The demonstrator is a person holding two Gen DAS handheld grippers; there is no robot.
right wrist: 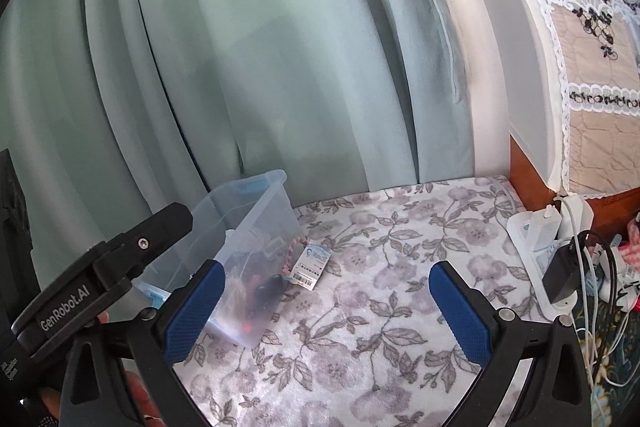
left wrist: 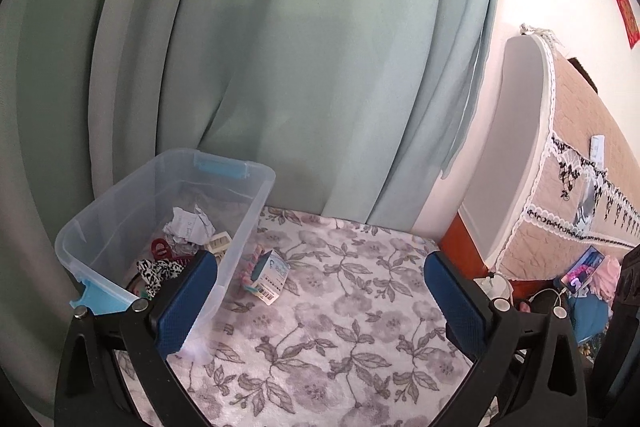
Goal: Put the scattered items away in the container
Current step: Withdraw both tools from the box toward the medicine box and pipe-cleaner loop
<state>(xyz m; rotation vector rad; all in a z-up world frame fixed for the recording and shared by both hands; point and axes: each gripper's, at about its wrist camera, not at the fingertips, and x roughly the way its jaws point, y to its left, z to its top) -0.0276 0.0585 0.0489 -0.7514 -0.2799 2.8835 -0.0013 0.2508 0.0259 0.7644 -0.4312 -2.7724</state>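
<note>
A clear plastic bin [left wrist: 248, 223] with blue latches stands at the left on a floral cloth [left wrist: 340, 307]. It holds crumpled paper [left wrist: 188, 223], a red hair clip [left wrist: 160, 249], beige clips and a black-and-white scrunchie [left wrist: 158, 271]. A small white-and-blue box [left wrist: 270, 273] and a pink braided hair tie [left wrist: 252, 259] lie on the cloth just right of the bin. My left gripper [left wrist: 320, 283] is open and empty above the cloth. My right gripper [right wrist: 326, 291] is open and empty; the bin [right wrist: 280, 203] and box [right wrist: 310, 261] lie ahead of it.
Green curtains [left wrist: 280, 67] hang behind the table. A white appliance under a lace cover [left wrist: 520, 147] stands at the right. Chargers, cables and a power strip [right wrist: 560, 239] sit at the right edge. The left gripper's body [right wrist: 100, 267] shows at the left of the right wrist view.
</note>
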